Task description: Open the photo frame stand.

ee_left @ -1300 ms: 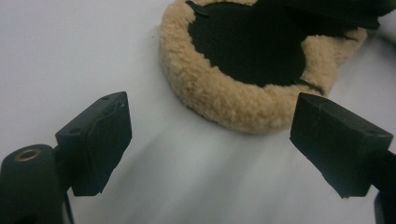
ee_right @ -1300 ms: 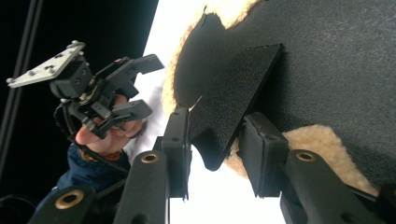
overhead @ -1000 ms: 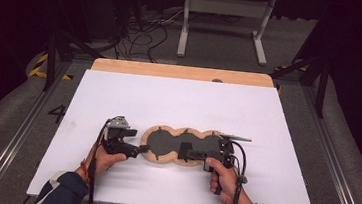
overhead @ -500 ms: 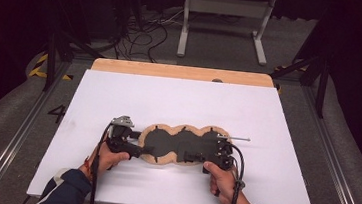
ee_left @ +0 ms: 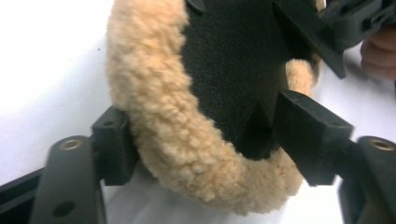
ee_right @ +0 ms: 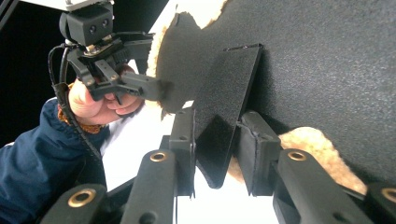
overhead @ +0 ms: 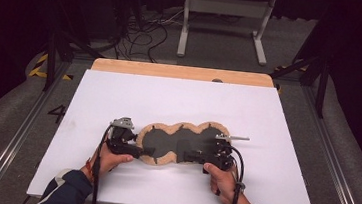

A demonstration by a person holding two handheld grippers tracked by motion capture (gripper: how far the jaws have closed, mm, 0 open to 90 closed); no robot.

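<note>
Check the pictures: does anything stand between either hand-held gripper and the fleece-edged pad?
Nothing visible does. The left hand-held gripper straddles the fleece-edged pad at its fluffy rim, and the right hand-held gripper is shut on its black strap.

Pad (overhead: 165, 141) black, tan fleece rim. Strap (ee_right: 219, 121) black. Sheet (overhead: 179, 102) white. Sleeve (ee_right: 32, 154) navy.

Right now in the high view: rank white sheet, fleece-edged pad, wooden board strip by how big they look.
1. white sheet: largest by far, it lies under everything.
2. fleece-edged pad: mid-sized, with the left tool and right tool at its ends.
3. wooden board strip: smallest, a thin band past the sheet's far edge; it sits farther off, which shrinks it a little.
</note>
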